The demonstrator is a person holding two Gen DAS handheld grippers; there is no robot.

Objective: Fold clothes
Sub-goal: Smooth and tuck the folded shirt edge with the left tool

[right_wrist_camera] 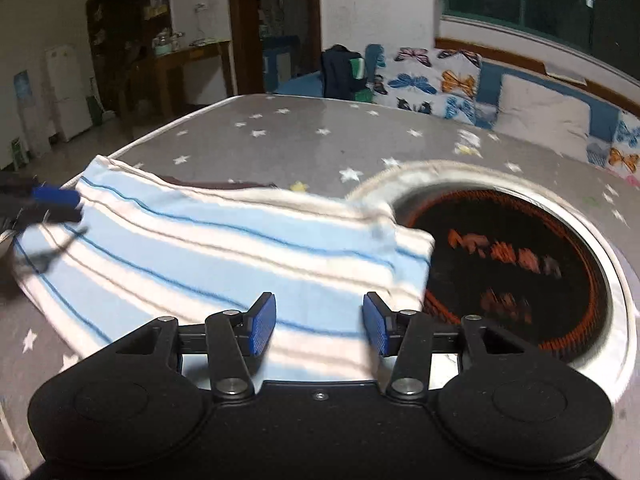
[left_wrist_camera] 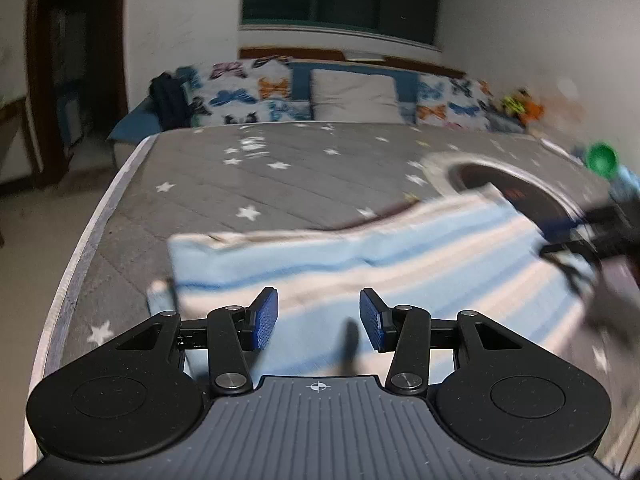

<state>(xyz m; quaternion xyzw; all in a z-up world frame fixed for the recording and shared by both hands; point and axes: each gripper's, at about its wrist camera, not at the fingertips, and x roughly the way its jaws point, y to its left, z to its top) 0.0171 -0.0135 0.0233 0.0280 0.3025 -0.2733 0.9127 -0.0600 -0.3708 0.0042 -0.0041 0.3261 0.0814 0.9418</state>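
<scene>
While the striped cloth [left_wrist_camera: 360, 264] is lying flat on the grey star-print table [left_wrist_camera: 240, 184], both grippers are hovering above its near edge. The left gripper [left_wrist_camera: 318, 318] is holding its jaws wide apart, and nothing is sitting between the blue pads [left_wrist_camera: 266, 318]; the cloth is showing through the gap below them. Whether the pads are touching the fabric, I cannot tell. The right gripper [right_wrist_camera: 319, 320] is also keeping its jaws spread wide, with only the cloth [right_wrist_camera: 208, 248] visible under the gap and nothing pinched. In the right view, the left gripper [right_wrist_camera: 56, 200] is appearing blurred at the cloth's far left corner. In the left view, the right gripper [left_wrist_camera: 592, 232] is appearing blurred at the cloth's right side. One corner of the cloth is overlapping the rim of a round dark inset [right_wrist_camera: 520, 264] in the table. Butterfly-print bedding [left_wrist_camera: 248, 96] is lying behind the table.
</scene>
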